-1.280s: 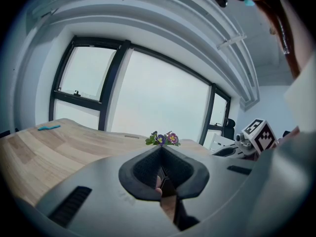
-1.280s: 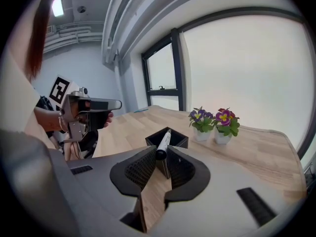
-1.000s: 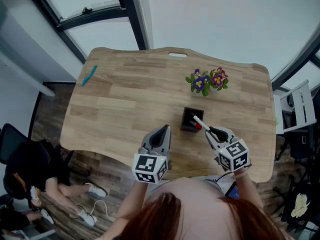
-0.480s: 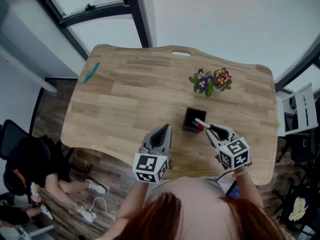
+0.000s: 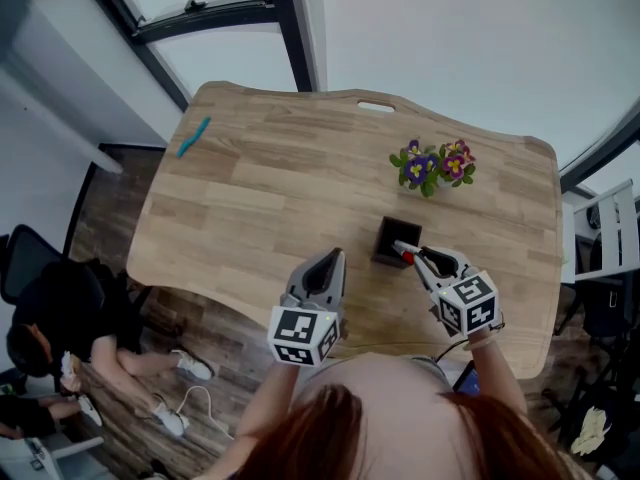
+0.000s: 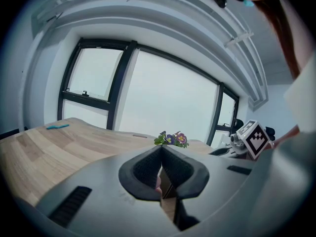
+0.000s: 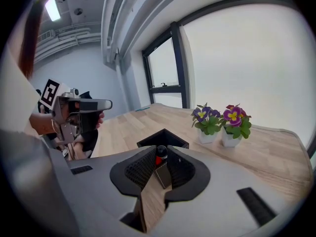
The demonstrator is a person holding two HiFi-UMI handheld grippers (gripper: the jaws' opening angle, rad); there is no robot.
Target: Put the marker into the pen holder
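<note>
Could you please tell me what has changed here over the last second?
The right gripper, shut on the marker, has edged slightly closer to the pen holder, and less of the marker's length shows, as if it were tipping toward the opening. Nothing was taken hold of or let go. The left gripper, flowers and teal object kept their places; the head view shifted a little.

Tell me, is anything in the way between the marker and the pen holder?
No, nothing visible. The right gripper holds the marker with its tip right at the pen holder's open top. The flower pots stand farther back.
</note>
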